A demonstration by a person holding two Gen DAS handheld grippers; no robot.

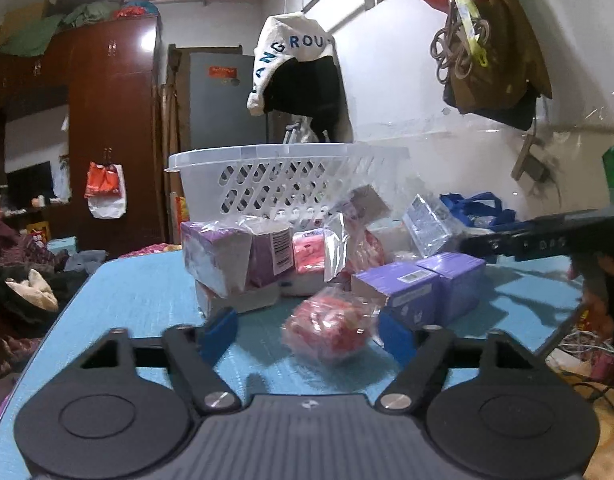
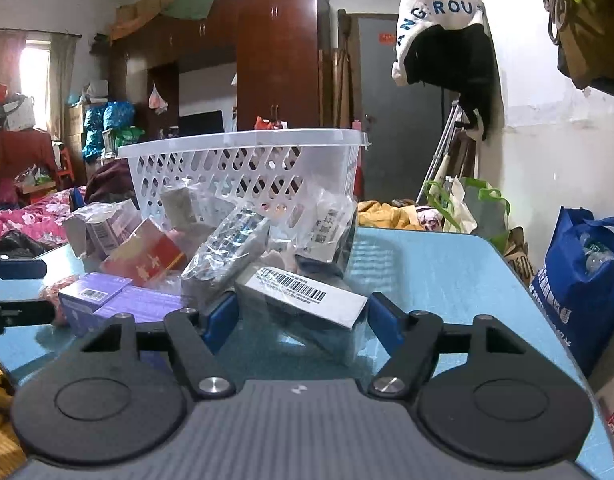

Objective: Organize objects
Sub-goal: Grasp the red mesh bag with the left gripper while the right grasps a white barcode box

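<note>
A pile of wrapped boxes and packets lies on the blue table (image 1: 139,292) in front of a white plastic basket (image 1: 267,176). My left gripper (image 1: 309,334) is low over the table, and a red packet in clear wrap (image 1: 327,330) sits between its blue fingers. The right finger is close to the packet and a gap shows at the left one. My right gripper (image 2: 303,320) has its pads against both ends of a clear-wrapped box with a barcode label (image 2: 303,300). The basket (image 2: 243,160) stands behind the pile.
Two purple boxes (image 1: 423,284) lie right of the red packet, with the other gripper (image 1: 547,236) beyond them. A red box (image 2: 147,256) and a crinkled clear pack (image 2: 231,244) lie in the pile. A blue bag (image 2: 583,280) stands past the table's right edge. A wall is close behind.
</note>
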